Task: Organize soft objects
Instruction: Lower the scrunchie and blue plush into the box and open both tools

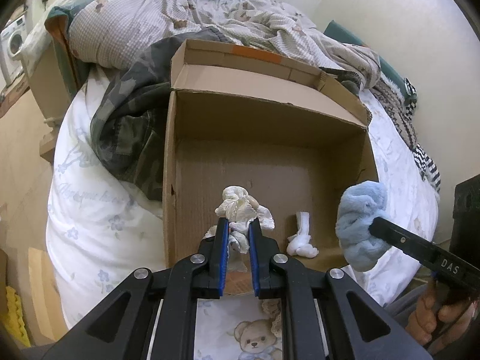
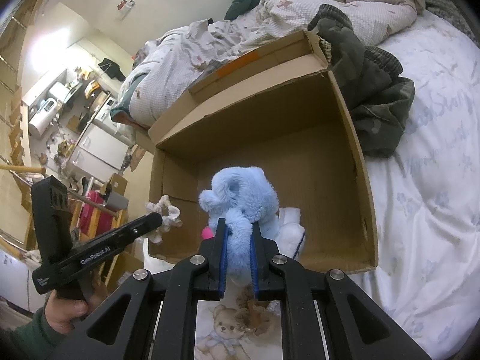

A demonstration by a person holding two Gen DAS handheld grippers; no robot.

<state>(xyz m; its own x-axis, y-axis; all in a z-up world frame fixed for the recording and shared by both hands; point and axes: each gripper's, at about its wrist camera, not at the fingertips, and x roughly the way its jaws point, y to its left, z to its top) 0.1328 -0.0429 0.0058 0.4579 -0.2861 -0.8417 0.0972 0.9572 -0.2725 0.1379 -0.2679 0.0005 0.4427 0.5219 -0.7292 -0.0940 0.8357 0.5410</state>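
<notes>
The left claw [image 1: 239, 225] is clamped on a crumpled white cloth [image 1: 243, 207], held over the near edge of an open cardboard box [image 1: 270, 126] on the bed [image 1: 99, 210]. To its right, the right claw [image 2: 239, 228] is clamped on a fluffy blue toy [image 2: 240, 192], also above the box's near side. A knotted white sock [image 1: 301, 238] lies on the box floor between them. Beyond the box, a camouflage garment [image 1: 132, 126] and rumpled bedding [image 1: 150, 18] lie on the bed.

Left gripper [image 1: 239, 225] and right gripper [image 2: 239, 226] both angle downward, jaws clamped.
</notes>
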